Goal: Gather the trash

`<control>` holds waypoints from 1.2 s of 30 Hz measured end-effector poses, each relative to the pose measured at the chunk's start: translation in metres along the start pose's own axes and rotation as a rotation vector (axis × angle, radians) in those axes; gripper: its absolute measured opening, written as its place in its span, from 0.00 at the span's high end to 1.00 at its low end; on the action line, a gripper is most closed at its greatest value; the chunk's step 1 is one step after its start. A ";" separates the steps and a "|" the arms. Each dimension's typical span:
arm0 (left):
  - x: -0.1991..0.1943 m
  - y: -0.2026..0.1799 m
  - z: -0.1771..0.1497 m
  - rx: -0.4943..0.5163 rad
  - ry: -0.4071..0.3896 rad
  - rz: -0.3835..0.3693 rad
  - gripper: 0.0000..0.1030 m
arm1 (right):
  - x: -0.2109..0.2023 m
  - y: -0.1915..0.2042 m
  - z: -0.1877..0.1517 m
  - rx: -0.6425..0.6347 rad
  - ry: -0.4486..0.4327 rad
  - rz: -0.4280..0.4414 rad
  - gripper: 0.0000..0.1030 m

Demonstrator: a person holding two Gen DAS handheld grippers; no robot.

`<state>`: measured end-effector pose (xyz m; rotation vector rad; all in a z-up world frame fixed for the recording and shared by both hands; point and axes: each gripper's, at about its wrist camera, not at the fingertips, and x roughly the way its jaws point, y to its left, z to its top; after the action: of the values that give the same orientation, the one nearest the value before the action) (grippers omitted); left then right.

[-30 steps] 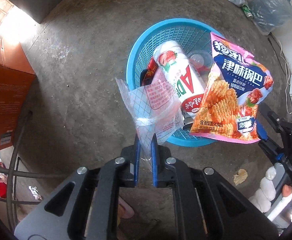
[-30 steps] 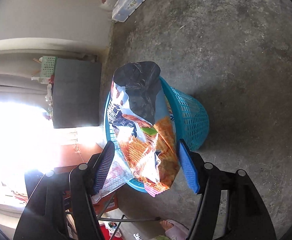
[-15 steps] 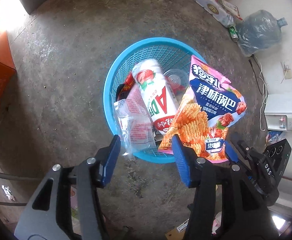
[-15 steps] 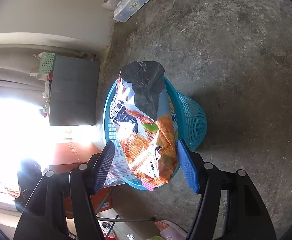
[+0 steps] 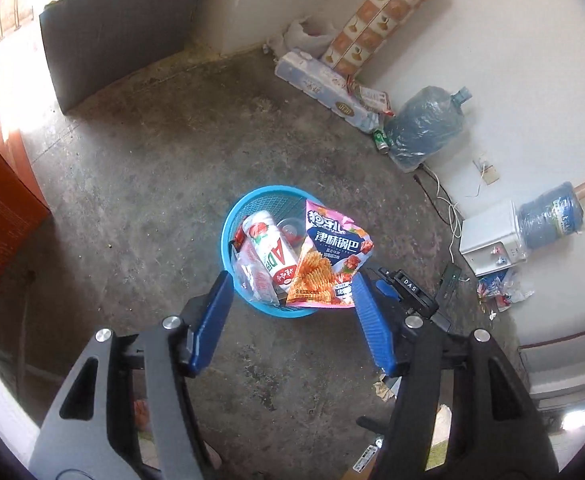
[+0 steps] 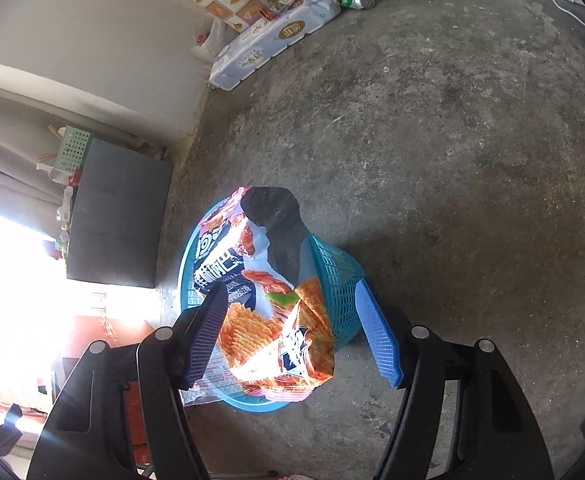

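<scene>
Left gripper (image 5: 290, 308), jaws just opened and empty, hangs above round blue mesh basket (image 5: 252, 200) holding crinkly snack bag (image 5: 328, 264).

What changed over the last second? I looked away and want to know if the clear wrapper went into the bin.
The left hand-held gripper let go of the clear wrapper, its jaws having just been opening, and pulled up and away; the wrapper now lies in the blue basket. The right hand-held gripper stayed open over the chip bag, which still leans in the basket.
</scene>
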<state>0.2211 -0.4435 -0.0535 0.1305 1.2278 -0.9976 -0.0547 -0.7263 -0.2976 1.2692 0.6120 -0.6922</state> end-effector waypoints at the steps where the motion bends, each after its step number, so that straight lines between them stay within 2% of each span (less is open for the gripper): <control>1: -0.023 0.000 -0.008 0.022 -0.034 0.005 0.41 | -0.011 0.004 -0.003 -0.007 -0.015 0.017 0.37; 4: -0.086 0.000 -0.040 0.087 -0.136 0.029 0.33 | -0.059 0.030 -0.020 -0.095 -0.090 0.067 0.37; 6: -0.126 0.001 -0.069 0.115 -0.210 0.079 0.22 | -0.099 0.054 -0.039 -0.191 -0.145 0.087 0.37; 7: -0.142 0.003 -0.083 0.115 -0.244 0.106 0.20 | -0.119 0.067 -0.052 -0.244 -0.170 0.097 0.37; 9: -0.175 0.007 -0.112 0.098 -0.316 0.154 0.15 | -0.158 0.093 -0.080 -0.359 -0.225 0.107 0.26; 11: -0.203 0.013 -0.142 0.054 -0.389 0.225 0.09 | -0.194 0.119 -0.111 -0.468 -0.296 0.081 0.08; 13: -0.228 0.018 -0.171 0.005 -0.459 0.271 0.08 | -0.226 0.143 -0.143 -0.577 -0.364 0.065 0.06; 16: -0.258 0.023 -0.209 -0.054 -0.524 0.277 0.08 | -0.262 0.175 -0.185 -0.710 -0.439 0.061 0.06; 22: -0.291 0.024 -0.274 -0.118 -0.610 0.372 0.08 | -0.310 0.225 -0.258 -0.901 -0.474 0.105 0.06; 26: -0.290 0.020 -0.303 -0.108 -0.609 0.507 0.08 | -0.327 0.246 -0.308 -1.020 -0.478 0.123 0.06; 29: -0.281 0.029 -0.316 -0.149 -0.546 0.558 0.08 | -0.329 0.252 -0.342 -1.086 -0.457 0.102 0.06; 31: -0.274 0.041 -0.322 -0.203 -0.483 0.583 0.08 | -0.323 0.254 -0.361 -1.128 -0.419 0.052 0.06; 36: -0.268 0.061 -0.339 -0.275 -0.439 0.656 0.08 | -0.294 0.249 -0.390 -1.167 -0.283 -0.111 0.06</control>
<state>0.0219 -0.0613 0.0122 0.0820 0.8162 -0.2579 -0.0717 -0.2695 0.0039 0.0546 0.6868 -0.4495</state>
